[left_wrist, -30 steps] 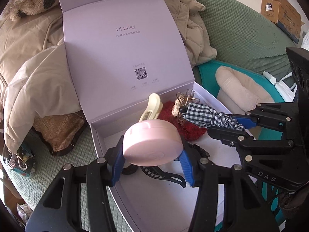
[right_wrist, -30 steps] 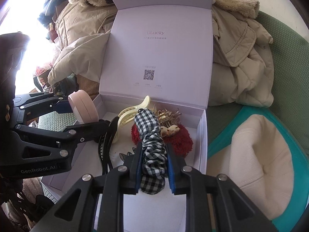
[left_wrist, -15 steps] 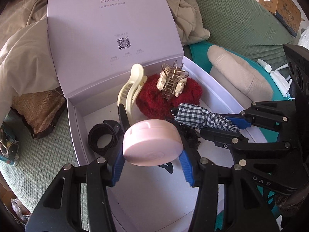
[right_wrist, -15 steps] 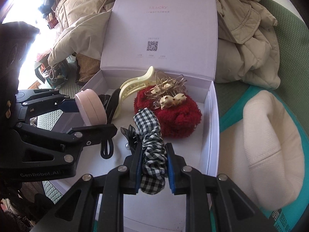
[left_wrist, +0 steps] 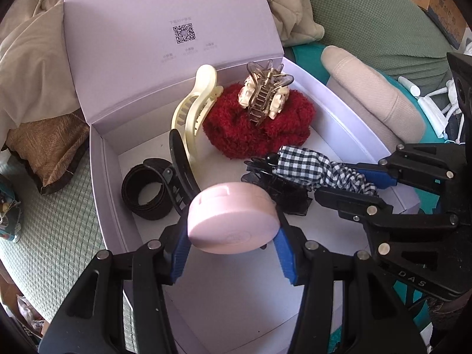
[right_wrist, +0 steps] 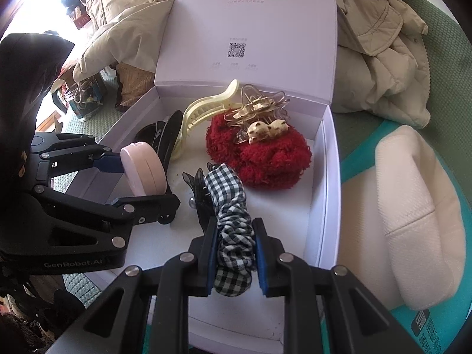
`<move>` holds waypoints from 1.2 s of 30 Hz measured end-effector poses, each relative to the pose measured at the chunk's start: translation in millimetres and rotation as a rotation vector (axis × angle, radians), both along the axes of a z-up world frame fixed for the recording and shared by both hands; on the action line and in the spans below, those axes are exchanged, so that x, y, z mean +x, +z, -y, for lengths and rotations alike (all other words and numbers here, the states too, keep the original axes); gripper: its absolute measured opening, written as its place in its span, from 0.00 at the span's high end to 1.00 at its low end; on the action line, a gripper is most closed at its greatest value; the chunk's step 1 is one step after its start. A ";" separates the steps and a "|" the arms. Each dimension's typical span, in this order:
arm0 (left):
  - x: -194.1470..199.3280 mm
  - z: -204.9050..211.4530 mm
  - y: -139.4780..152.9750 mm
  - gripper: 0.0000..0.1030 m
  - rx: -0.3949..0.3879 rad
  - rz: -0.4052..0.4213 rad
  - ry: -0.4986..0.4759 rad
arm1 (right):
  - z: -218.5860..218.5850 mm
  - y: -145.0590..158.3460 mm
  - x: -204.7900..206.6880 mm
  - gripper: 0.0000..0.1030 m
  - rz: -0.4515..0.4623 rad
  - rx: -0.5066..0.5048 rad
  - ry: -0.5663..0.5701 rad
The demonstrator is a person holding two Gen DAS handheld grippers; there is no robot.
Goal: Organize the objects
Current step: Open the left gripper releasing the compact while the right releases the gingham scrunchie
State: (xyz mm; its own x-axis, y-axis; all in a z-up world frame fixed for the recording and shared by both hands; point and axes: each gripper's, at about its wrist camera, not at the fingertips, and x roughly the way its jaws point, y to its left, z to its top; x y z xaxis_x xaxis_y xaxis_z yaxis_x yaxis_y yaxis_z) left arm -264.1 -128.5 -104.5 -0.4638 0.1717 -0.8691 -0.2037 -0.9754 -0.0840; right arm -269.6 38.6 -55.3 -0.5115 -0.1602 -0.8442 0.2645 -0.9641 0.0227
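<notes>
An open lilac box (left_wrist: 106, 159) (right_wrist: 330, 194) with its lid upright holds a red fluffy scrunchie (left_wrist: 259, 129) (right_wrist: 265, 153), a clear claw clip (left_wrist: 265, 94) on it, a cream claw clip (left_wrist: 191, 112) (right_wrist: 203, 109), a black clip (left_wrist: 180, 162), a coiled black band (left_wrist: 147, 188) and a black bow (left_wrist: 280, 188). My left gripper (left_wrist: 233, 244) (right_wrist: 141, 177) is shut on a round pink case (left_wrist: 233, 221) over the box's front left. My right gripper (right_wrist: 234, 253) (left_wrist: 360, 183) is shut on a black-and-white checked scrunchie (right_wrist: 230, 224) (left_wrist: 312, 168) over the box's front right.
The box sits on a green sofa cover (left_wrist: 59, 236). Beige coats (right_wrist: 374, 47) are piled behind it. A cream cushion on teal cloth (right_wrist: 419, 206) lies to the right. A brown cushion (left_wrist: 47, 144) lies left of the box. A cardboard carton (left_wrist: 436, 3) is far right.
Both grippers have moved forward and down over the box, still holding their items. The box's contents now show more fully.
</notes>
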 end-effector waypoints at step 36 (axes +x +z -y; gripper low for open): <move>21.3 5.8 4.4 0.45 -0.106 0.042 0.012 | 13.4 -10.2 -16.9 0.63 0.067 0.045 0.025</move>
